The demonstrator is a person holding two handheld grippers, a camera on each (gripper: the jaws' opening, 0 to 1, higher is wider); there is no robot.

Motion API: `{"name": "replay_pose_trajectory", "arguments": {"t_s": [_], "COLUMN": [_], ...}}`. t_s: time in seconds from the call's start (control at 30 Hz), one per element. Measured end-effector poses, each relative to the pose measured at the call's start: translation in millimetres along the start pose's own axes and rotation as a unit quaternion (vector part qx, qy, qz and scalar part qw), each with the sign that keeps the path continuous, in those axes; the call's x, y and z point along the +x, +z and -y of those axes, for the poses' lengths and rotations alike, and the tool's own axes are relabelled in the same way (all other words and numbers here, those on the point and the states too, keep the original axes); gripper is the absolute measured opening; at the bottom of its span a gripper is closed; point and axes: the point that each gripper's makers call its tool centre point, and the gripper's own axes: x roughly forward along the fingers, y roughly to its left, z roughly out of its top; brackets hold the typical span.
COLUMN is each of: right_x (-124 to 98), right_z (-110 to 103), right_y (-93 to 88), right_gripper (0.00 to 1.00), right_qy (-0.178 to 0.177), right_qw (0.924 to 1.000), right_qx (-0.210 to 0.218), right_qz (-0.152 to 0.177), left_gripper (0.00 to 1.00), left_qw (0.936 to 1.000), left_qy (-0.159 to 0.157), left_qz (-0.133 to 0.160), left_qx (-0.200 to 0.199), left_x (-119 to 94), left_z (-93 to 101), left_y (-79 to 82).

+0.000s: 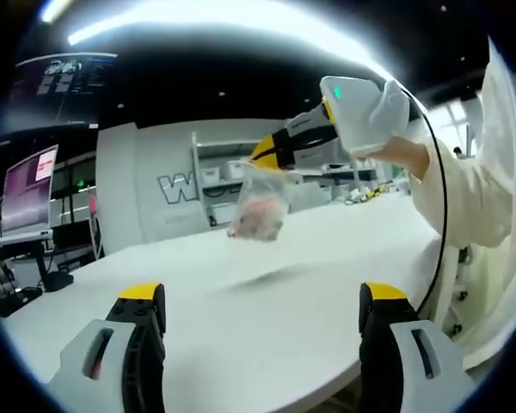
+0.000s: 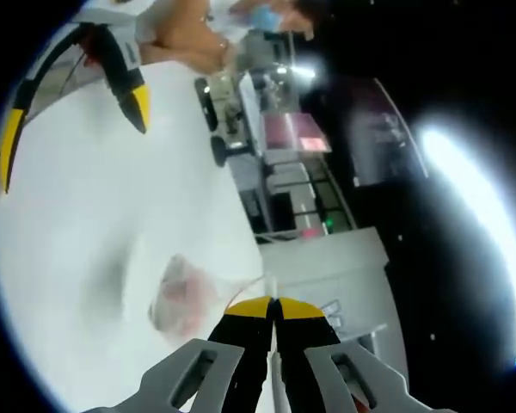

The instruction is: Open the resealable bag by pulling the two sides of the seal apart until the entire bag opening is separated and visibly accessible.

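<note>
A smooth white surface [image 1: 267, 327] spans a dim lab with monitors [image 1: 26, 189] and shelving [image 1: 219, 176]. The left tool [image 1: 262, 331] is spread, holding nothing. The right tool [image 2: 273, 308], pressed together, pinches the clear, crinkled resealable bag [image 1: 260, 206] with pinkish contents, hanging above the surface.

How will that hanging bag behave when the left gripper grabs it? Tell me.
Probably floppy: the clear bag dangles from the right gripper above the table, sagging around pinkish contents. Seemingly light, held by one edge. It may swing when the open left gripper touches it.
</note>
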Motion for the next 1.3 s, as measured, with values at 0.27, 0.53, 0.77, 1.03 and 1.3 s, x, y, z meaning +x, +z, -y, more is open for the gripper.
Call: {"name": "replay_pose_trajectory", "arguments": {"t_s": [0.27,0.53,0.77,1.03,1.3], "right_x": [8.4,14.2,16.1,15.4,19.9], "right_z": [0.5,1.4,0.5,7.9,8.0], "right_y": [-14.9,-25.8,-27.0,-30.0,-40.6], "right_gripper": [0.0,0.0,0.0,0.0,0.0], "right_qy": [0.0,-0.001,-0.001,-0.012,-0.011], "right_qw": [0.9999,0.9995,0.9995,0.9994,0.9991], "right_qx": [0.008,0.019,0.017,0.013,0.015], "right_qz": [-0.014,-0.025,-0.027,-0.029,-0.039], "left_gripper": [0.92,0.92,0.92,0.92,0.91], "left_qw": [1.0,1.0,1.0,0.9999,0.9999], "left_qy": [-0.001,-0.001,-0.001,-0.004,-0.006], "left_qz": [-0.004,-0.006,-0.008,-0.009,-0.012], "left_qx": [0.003,0.003,0.002,0.003,0.004], "left_x": [-0.5,0.3,2.0,3.8,4.9], "left_z": [0.6,-0.3,-0.4,2.3,4.4], "left_y": [-1.7,-3.4,-4.0,-4.3,-5.9]}}
